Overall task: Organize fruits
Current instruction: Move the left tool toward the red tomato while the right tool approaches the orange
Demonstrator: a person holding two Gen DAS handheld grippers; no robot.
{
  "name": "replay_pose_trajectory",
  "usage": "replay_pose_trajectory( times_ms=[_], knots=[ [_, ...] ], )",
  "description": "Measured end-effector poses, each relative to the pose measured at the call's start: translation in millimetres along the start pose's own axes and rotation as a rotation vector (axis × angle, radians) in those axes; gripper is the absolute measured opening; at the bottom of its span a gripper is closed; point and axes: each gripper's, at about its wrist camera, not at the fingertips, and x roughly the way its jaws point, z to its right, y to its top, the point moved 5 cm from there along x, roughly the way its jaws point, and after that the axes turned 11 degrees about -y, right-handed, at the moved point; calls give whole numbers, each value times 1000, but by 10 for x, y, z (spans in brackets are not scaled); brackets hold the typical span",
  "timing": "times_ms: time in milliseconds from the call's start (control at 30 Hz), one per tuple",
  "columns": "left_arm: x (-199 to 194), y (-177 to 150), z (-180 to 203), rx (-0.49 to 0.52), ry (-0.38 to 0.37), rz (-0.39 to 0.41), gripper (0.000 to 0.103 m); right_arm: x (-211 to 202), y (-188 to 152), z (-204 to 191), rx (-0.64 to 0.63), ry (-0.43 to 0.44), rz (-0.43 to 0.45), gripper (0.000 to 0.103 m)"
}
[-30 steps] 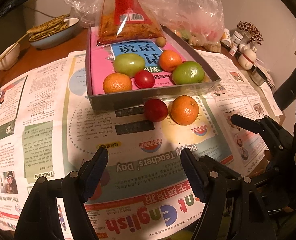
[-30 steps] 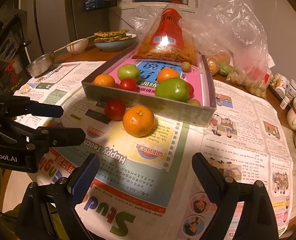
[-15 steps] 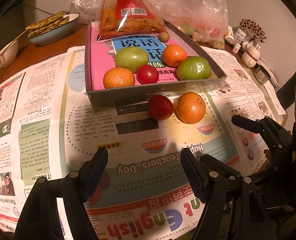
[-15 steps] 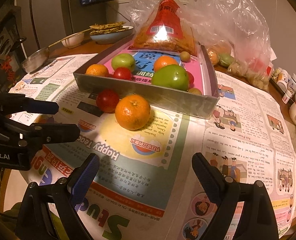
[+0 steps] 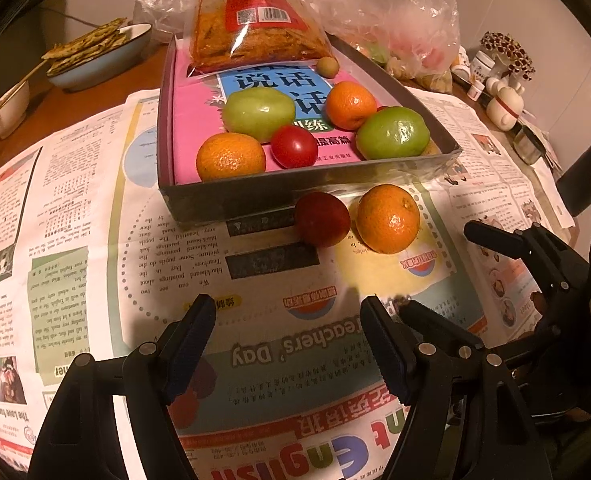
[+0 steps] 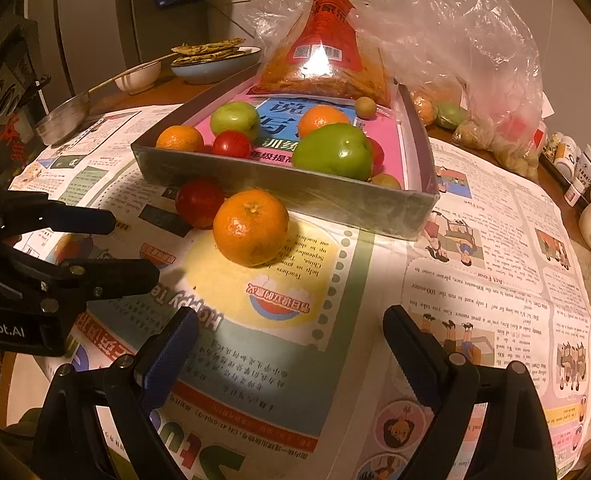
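An orange (image 5: 387,218) (image 6: 251,226) and a red round fruit (image 5: 321,218) (image 6: 199,202) lie side by side on the newspaper, just in front of a grey tray (image 5: 295,196) (image 6: 295,196). The tray is lined with a pink book and holds two green fruits, two oranges, a red fruit and a snack bag (image 5: 255,20). My left gripper (image 5: 287,320) (image 6: 133,248) is open and empty, short of the two loose fruits. To its right, my right gripper (image 6: 289,322) (image 5: 435,268) is open wider, also empty, with the orange ahead of it.
Newspaper (image 5: 75,240) covers the table. A blue bowl of flatbreads (image 5: 95,52), a white bowl (image 5: 3,112) and a metal pan (image 6: 63,120) sit far left. A clear bag of fruit (image 6: 475,92) lies behind the tray. Small jars and figurines (image 5: 503,92) stand at the right edge.
Both views have crept slightly closer to the tray and the two loose fruits. No fruit has moved, and both pairs of jaws stand as before.
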Motion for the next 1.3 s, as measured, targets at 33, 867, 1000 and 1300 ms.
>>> replay_pose_trajectory(
  times_ms=[33,867,1000,1300],
  knots=[
    [-1,-2,2,0,0,0,76,6,6,-1,-1,-1,1,93],
    [110,215,-24,-5,-11,6,76,117,193,0,-20,-13,29,93],
    [121,244,-25,-10,-17,9,76,145,212,-4,-20,-7,27,93],
    [146,293,-40,-19,-34,15,76,190,265,-11,-15,9,28,89]
  ],
)
